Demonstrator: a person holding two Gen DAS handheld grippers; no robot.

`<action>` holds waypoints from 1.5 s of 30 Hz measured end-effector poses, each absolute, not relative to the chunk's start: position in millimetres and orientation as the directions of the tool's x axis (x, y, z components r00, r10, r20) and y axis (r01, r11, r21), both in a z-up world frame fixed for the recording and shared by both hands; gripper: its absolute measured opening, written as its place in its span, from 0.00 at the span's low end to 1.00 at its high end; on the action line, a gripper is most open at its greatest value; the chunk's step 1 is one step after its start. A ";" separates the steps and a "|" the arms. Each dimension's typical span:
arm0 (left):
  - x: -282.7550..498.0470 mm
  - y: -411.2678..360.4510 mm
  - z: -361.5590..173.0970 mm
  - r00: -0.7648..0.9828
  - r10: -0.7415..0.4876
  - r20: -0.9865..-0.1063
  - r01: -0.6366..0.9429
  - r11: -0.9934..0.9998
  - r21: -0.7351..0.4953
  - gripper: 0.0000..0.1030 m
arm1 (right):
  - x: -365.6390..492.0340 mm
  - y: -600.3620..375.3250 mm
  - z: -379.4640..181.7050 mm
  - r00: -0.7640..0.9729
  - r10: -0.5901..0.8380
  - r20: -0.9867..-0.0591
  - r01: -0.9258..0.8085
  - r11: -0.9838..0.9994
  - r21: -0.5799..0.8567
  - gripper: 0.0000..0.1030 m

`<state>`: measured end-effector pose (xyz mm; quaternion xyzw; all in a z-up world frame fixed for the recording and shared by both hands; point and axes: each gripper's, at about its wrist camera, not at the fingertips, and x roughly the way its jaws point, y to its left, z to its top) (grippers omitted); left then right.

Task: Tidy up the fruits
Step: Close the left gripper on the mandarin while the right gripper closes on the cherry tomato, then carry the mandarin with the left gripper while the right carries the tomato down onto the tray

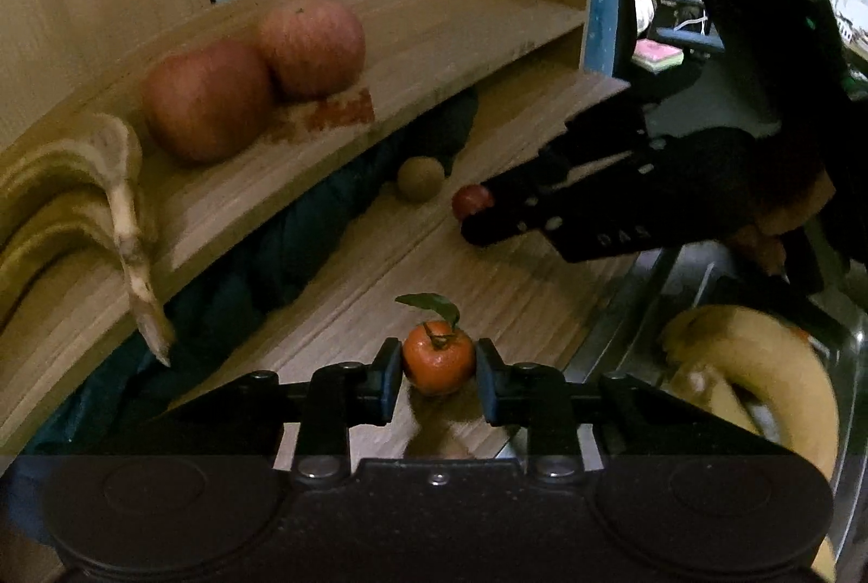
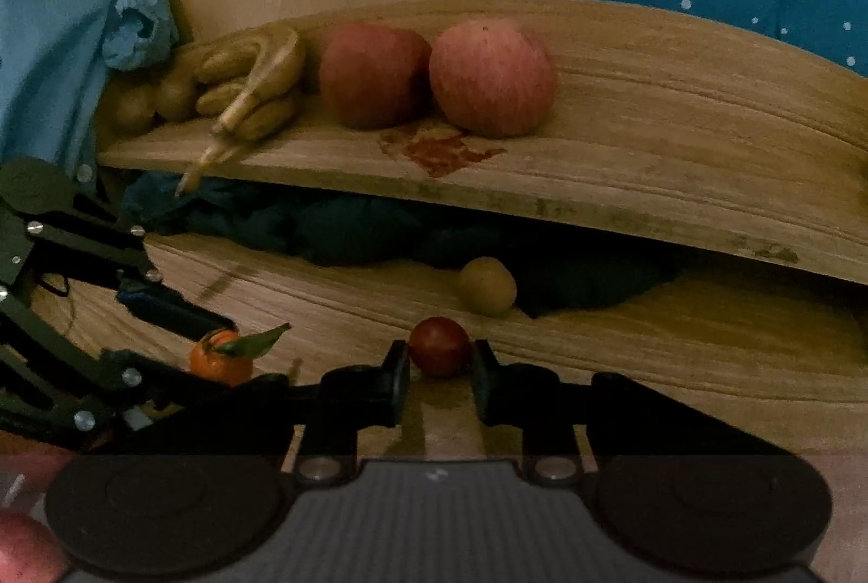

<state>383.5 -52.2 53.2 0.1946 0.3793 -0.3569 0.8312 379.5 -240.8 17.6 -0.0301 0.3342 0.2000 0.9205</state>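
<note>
Right gripper (image 1: 477, 217) hides most of the small red fruit (image 1: 471, 202)

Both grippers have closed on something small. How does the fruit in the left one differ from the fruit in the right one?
The mandarin in the left gripper is bright orange; the small red fruit in the right gripper is dark red. The mandarin carries a stem and green leaf; the red fruit shows none. The mandarin looks slightly larger. Both are round, pinched between the pads, and low over the wooden desk.
</note>
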 end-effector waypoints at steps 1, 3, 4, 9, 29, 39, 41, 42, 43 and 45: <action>381.7 -52.4 54.9 0.461 -0.450 -0.765 0.741 0.670 0.053 0.30 | 375.7 -242.5 19.7 0.702 0.351 -0.620 -0.386 0.919 0.084 0.26; 377.0 -53.8 58.6 0.466 -0.459 -0.756 0.741 0.669 0.051 0.30 | 366.7 -246.2 24.4 0.713 0.354 -0.605 -0.380 0.921 0.091 0.26; 374.7 -55.4 59.6 0.469 -0.464 -0.752 0.742 0.669 0.050 0.30 | 361.4 -247.6 26.7 0.719 0.355 -0.598 -0.377 0.921 0.093 0.26; 359.8 -65.4 67.5 0.490 -0.489 -0.721 0.737 0.674 0.043 0.30 | 323.3 -257.1 41.1 0.750 0.355 -0.558 -0.371 0.924 0.089 0.26; 305.2 -117.6 69.7 0.457 -0.528 -0.716 0.765 0.643 0.013 0.30 | 232.5 -288.5 33.5 0.769 0.278 -0.576 -0.303 0.951 0.054 0.27; 303.8 -129.5 64.7 0.455 -0.515 -0.726 0.751 0.661 0.002 0.30 | 226.4 -292.1 17.1 0.759 0.269 -0.593 -0.303 0.952 0.045 0.27; 304.1 -130.0 64.6 0.456 -0.514 -0.727 0.748 0.663 0.001 0.30 | 226.0 -292.0 15.7 0.758 0.271 -0.593 -0.303 0.952 0.048 0.27; 304.0 -130.2 64.5 0.456 -0.513 -0.727 0.747 0.665 0.000 0.30 | 226.5 -292.2 15.1 0.758 0.271 -0.593 -0.302 0.952 0.049 0.27; 304.4 -130.5 64.5 0.456 -0.512 -0.728 0.746 0.666 -0.001 0.31 | 226.7 -292.5 14.4 0.758 0.271 -0.594 -0.302 0.952 0.049 0.27; 304.2 -130.3 64.6 0.457 -0.513 -0.727 0.745 0.667 -0.002 0.31 | 227.8 -292.1 13.1 0.757 0.270 -0.595 -0.300 0.953 0.050 0.27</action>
